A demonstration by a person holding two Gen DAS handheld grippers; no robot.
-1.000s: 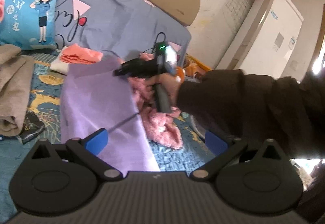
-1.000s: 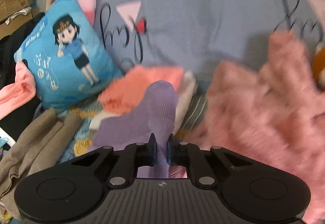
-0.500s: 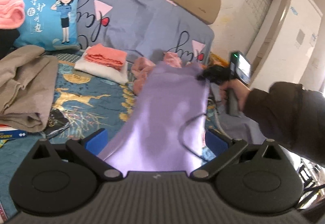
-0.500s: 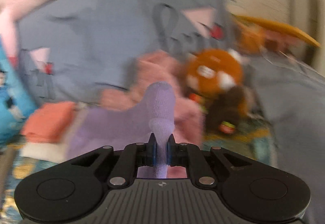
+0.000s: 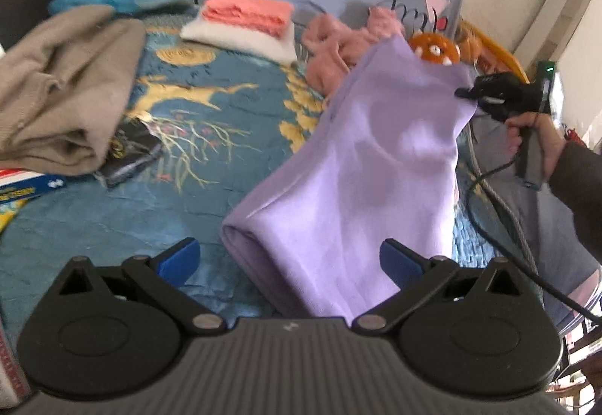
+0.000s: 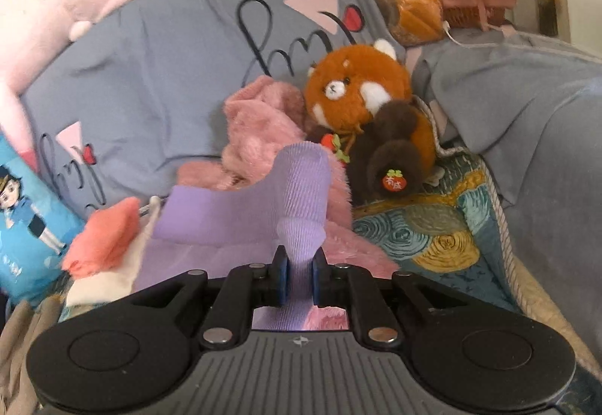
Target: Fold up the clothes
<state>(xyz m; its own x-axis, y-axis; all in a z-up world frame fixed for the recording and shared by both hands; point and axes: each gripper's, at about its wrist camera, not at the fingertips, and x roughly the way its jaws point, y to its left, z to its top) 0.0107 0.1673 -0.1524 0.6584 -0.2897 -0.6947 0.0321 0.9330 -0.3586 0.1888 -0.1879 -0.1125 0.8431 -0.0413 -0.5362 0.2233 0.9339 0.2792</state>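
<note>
A lilac garment (image 5: 361, 166) lies stretched over the blue patterned bedspread (image 5: 113, 219). My right gripper (image 6: 300, 277) is shut on a ribbed edge of the lilac garment (image 6: 301, 196) and holds it up; it also shows in the left wrist view (image 5: 464, 93), gripping the garment's far right corner. My left gripper (image 5: 289, 259) is open, its blue pads either side of the garment's near end without pinching it.
A folded coral and white stack (image 5: 244, 20) lies at the back. A tan garment (image 5: 60, 84) lies left. A fluffy pink garment (image 6: 259, 129) and a red panda plush (image 6: 368, 102) sit by the grey pillow (image 6: 150, 57). A black cable (image 5: 500, 245) trails right.
My right gripper has pulled the lilac garment's corner to the right and spread it out. My left gripper has moved down closer over the garment's near end, still open.
</note>
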